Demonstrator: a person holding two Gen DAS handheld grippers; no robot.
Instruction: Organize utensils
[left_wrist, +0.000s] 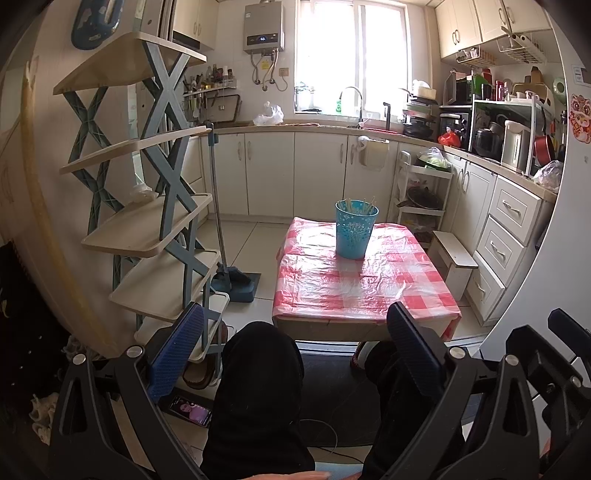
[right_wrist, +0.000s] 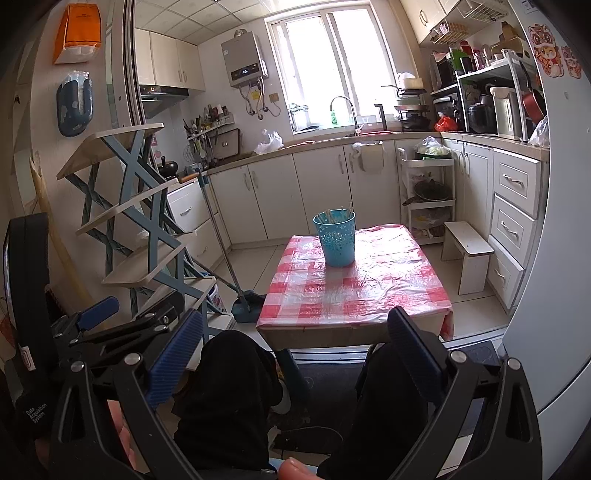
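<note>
A blue perforated holder (left_wrist: 355, 229) (right_wrist: 337, 237) stands upright on the far half of a low table with a red-and-white checked cover (left_wrist: 365, 288) (right_wrist: 354, 291). Several pale chopsticks (left_wrist: 360, 206) (right_wrist: 334, 215) stick out of its top. My left gripper (left_wrist: 295, 347) is open and holds nothing, well short of the table's near edge, above the person's dark-clad knees. My right gripper (right_wrist: 295, 347) is open too, empty, equally far back. The left gripper's body (right_wrist: 122, 325) shows at the left of the right wrist view.
A tiered wooden shelf with blue cross braces (left_wrist: 159, 192) (right_wrist: 140, 229) stands left of the table. A broom and dustpan (left_wrist: 236, 280) (right_wrist: 245, 302) lean beside it. A white stool (left_wrist: 452, 262) (right_wrist: 469, 254) and drawers sit to the right. A phone (left_wrist: 190, 410) lies on the floor.
</note>
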